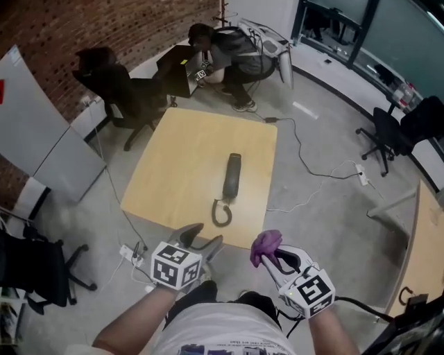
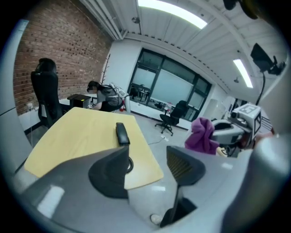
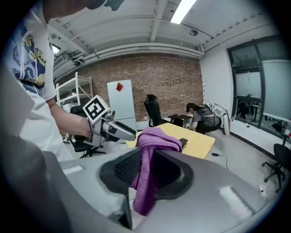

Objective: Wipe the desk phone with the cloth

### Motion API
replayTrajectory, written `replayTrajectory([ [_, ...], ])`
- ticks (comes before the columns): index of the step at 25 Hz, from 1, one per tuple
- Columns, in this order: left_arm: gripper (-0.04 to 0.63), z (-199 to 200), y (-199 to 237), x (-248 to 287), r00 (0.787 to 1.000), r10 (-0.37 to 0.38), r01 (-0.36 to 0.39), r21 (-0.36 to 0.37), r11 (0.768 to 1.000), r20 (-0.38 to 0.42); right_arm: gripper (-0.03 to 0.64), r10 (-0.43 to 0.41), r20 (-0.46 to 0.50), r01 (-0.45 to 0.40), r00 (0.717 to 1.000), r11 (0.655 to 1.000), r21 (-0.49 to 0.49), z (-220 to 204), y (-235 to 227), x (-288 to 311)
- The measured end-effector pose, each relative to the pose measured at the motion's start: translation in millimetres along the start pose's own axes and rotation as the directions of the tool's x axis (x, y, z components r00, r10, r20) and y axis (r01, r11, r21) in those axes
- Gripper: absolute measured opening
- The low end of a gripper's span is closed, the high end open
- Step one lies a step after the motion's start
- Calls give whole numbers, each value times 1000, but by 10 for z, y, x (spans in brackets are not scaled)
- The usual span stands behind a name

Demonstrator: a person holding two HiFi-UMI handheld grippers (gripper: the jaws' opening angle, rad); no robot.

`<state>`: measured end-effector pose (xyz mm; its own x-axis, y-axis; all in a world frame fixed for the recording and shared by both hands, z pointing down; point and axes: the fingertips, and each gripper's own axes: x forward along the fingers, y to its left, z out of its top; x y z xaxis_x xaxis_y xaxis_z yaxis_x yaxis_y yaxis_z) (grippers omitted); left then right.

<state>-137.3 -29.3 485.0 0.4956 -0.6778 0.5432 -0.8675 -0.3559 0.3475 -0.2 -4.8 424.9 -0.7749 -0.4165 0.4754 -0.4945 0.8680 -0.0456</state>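
Left hand-held gripper hovering at 7 o'clock, jaws standing apart, nothing between them. Right hand-held gripper at 5 o'clock, clamping a purple cloth that is draping over its jaws. Both hanging just short of the counter. Desk phone handset lying mid-counter, running 12 to 6, coiled cord curling at its 6 o'clock end. Person crouching beyond at 12 o'clock.

Matt wood-look table, black plastic desk phone, fuzzy cloth
Mid-frame: table top pale, smooth, low sheen; desk phone faintly shiny w/ coiled cord. Lower right: cloth purple, soft nap. Left gripper & right gripper grey matt plastic, pads dark, ribbed. Upper left: brick wall rough.
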Motion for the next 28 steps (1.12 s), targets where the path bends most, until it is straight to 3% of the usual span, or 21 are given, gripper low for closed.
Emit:
replayTrajectory([
  [7,298,313,456,785,998,19,-18,22,1000,-57,87,-87,-28,88,996,995,40,193,-343,280],
  [13,310,377,715,1609,987,79,-77,21,997,-137,87,-15,-31,16,999,999,49,176,-704,375],
  [17,314,285,984,2014,962,176,-184,-20,983,-208,87,22,-24,-21,999,998,55,164,-1020,384],
  [20,321,177,1165,2156,921,269,-285,-14,958,-282,87,47,-29,-45,998,996,80,131,-1250,372],
  [28,341,54,1285,2461,875,361,-377,15,926,-323,87,95,-67,-86,993,987,133,-143,-1635,294],
])
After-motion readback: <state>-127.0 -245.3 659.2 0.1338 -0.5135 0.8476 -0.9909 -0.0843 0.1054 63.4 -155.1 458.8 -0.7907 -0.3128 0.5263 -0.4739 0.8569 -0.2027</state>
